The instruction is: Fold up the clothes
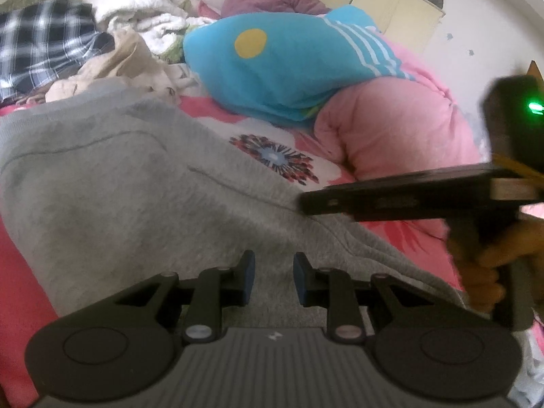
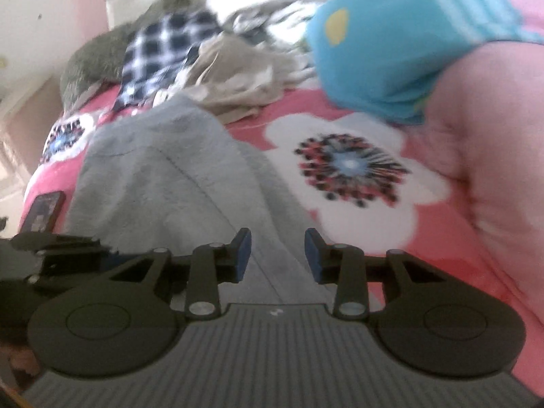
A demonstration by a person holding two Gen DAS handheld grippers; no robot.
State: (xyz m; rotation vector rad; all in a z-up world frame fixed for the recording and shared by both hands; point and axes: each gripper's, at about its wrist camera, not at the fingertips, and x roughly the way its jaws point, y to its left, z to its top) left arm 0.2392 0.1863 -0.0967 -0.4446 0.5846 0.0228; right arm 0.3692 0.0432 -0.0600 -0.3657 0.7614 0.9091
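Grey garment (image 1: 136, 183): a soft grey knit piece lying flat on the bed, its long axis running from the near edge, under both tools, away toward the heap of clothes at the far left; a seam line follows that same direction
Bedspread (image 2: 357, 129): pink with big white flowers, the grey piece spread across its left part
Left gripper (image 1: 271, 277): low over the near end of the grey fabric, blue pads a narrow gap apart; the cloth shows flat beneath that gap and nothing sits clamped in it, so it has hold of nothing
Right gripper (image 2: 278, 255): over the right-hand edge of the same garment, jaws apart a little wider than the left ones, nothing pinched between the pads; the view is blurred
Hand (image 1: 482, 272): wrapped around the right tool's handle at the right of the left view
Blue garment (image 1: 289, 64): turquoise with a yellow dot and white stripes, draped on a pink quilt (image 1: 391, 136), well apart from the grey piece
Far pile: plaid shirt (image 2: 159, 54), beige cloth (image 2: 238, 74)
Phone (image 2: 42, 212): dark, just beside the garment's left edge
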